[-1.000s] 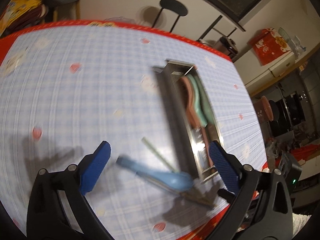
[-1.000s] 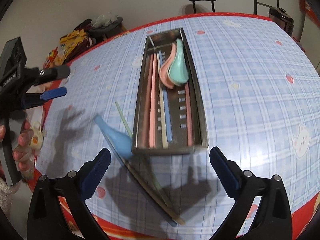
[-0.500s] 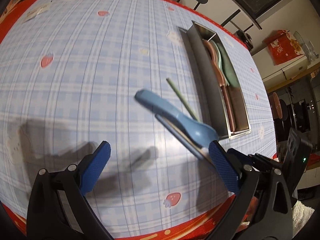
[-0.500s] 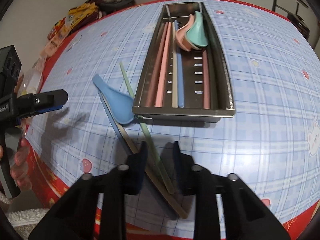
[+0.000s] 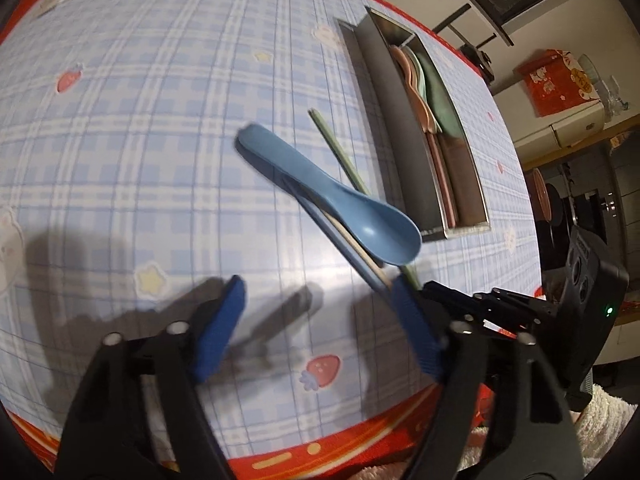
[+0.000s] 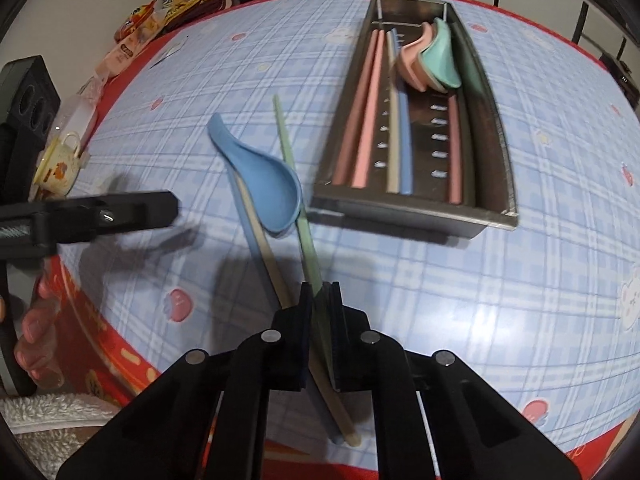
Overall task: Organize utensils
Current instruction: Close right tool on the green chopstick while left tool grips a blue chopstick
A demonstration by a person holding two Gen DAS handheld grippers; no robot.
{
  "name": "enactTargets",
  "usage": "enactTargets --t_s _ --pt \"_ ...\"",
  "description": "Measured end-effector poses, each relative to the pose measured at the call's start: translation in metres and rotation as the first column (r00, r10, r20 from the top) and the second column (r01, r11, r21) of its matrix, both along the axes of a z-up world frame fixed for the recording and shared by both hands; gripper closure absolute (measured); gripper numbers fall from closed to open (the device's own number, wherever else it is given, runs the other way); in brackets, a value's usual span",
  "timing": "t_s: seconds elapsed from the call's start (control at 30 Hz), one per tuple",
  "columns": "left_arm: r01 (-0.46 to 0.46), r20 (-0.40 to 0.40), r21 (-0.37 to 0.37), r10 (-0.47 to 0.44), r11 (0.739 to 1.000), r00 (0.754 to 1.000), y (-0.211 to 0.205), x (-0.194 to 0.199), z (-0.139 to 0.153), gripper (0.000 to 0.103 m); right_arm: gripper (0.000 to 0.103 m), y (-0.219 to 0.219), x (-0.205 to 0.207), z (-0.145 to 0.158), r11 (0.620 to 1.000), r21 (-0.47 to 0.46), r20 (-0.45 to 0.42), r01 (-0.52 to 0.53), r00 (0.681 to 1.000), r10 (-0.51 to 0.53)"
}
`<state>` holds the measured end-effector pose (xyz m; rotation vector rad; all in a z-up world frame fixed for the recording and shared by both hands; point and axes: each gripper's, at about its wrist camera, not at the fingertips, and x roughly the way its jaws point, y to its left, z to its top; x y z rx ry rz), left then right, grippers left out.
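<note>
Green chopstick (image 6: 298, 200) is lying under the spoon (image 6: 264, 184); right gripper (image 6: 320, 320) is pinching it, left gripper (image 5: 316, 320) is gaping; lifting may be flipping the spoon.

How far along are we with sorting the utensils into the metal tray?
Done: pink and mint spoons plus several chopsticks lie in the metal tray. In hand: right gripper shut on the green chopstick. Left: blue spoon, two more chopsticks; left gripper open.

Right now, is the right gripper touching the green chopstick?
Touching. In the right wrist view, the right gripper has its jaws shut on the green chopstick, which runs out between them toward the blue spoon.
</note>
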<state>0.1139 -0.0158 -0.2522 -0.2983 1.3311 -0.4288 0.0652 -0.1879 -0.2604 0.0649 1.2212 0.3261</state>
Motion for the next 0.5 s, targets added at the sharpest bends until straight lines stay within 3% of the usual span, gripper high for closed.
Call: enactTargets --t_s 0.23,0.5 --pt "0.059 0.003 0.045 -0.059 0.997 0.998 -0.011 -0.012 -0.004 0.046 0.096 0.014 -0.005 -0.004 0.995 0.101 -0.07 -0.003 0.998 0.01" --pt "0.097 0.008 0.109 -0.098 0.989 0.995 -0.024 -0.022 -0.009 0.048 0.096 0.033 -0.008 -0.004 0.993 0.114 -0.068 -0.031 0.997 0.039"
